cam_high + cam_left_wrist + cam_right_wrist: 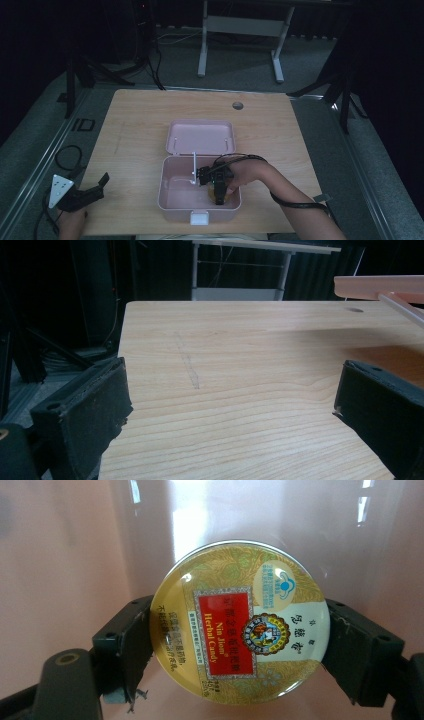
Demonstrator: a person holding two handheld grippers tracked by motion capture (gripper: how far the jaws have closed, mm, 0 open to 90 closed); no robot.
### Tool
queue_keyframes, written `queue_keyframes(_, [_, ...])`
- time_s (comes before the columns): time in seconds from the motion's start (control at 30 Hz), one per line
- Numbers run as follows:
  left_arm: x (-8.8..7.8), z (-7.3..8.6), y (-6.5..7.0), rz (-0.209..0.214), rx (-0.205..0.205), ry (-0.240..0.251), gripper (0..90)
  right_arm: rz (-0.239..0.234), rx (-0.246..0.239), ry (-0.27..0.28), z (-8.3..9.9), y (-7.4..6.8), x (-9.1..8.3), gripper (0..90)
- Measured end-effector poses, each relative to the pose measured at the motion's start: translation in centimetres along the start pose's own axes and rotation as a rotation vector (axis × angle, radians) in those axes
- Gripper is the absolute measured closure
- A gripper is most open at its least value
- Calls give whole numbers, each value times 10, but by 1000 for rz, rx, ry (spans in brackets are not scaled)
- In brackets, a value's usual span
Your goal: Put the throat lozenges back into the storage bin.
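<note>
A pink box (199,192) sits open near the front middle of the wooden desk (135,125), its lid (201,136) laid back flat on the far side and a white latch (199,218) on its near wall. The right gripper (219,192) reaches down into the right part of the box, its 2 jaws clamped on the edges of a round yellow candy tin (240,622) with a red label, held over the pink floor of the box. The left gripper (82,195) rests at the near left edge of the desk, well apart from the box, its 2 jaws spread wide with nothing between them.
</note>
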State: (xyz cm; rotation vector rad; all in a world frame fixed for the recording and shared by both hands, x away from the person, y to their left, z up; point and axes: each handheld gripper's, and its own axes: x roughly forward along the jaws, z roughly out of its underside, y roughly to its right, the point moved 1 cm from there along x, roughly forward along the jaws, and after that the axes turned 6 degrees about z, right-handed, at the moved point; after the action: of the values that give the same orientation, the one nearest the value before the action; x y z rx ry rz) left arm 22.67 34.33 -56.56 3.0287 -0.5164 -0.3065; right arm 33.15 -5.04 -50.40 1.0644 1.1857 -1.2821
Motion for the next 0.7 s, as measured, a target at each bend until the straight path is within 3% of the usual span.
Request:
queue_keyframes(0.27, [0, 0, 0, 2, -1, 0, 20, -28, 4, -17, 0, 0, 2, 171])
queue_keyframes(0.47, [0, 0, 0, 2, -1, -1, 19, -23, -3, 6, 2, -2, -6, 166])
queue_keyframes(0.63, [0, 0, 0, 5, -4, -3, 20, 6, -9, 61, 7, -4, -25, 166])
queue_keyframes(0.7, [0, 0, 0, 4, -3, -5, 20, 3, 10, 164, 18, -5, -53, 126])
